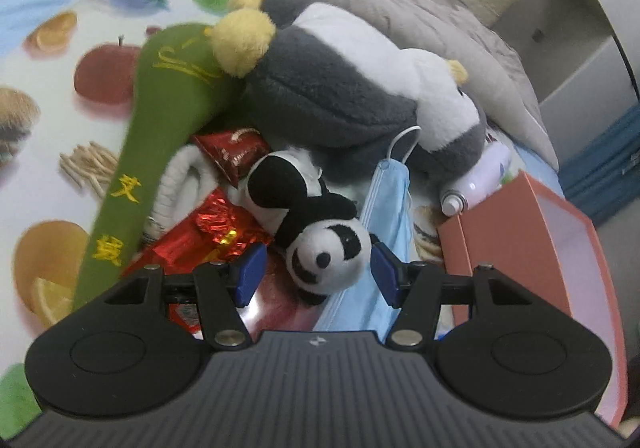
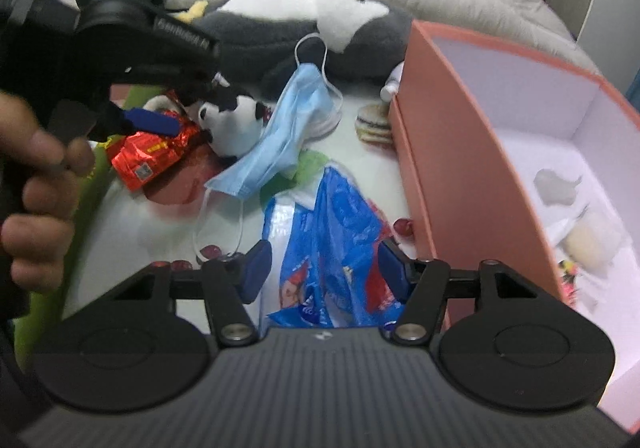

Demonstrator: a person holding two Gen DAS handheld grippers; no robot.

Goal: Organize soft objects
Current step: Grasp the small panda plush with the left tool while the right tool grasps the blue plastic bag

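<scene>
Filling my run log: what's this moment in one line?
left gripper: open, flanking small black-and-white plush panda | right gripper: open over crinkled blue plastic bag | pink cardboard box: open

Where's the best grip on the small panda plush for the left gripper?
The head: the panda plush lies with its round head nearest, already between the open left gripper pads. Come straight in from above and close across the head's sides; its body is wedged among wrappers behind.
</scene>
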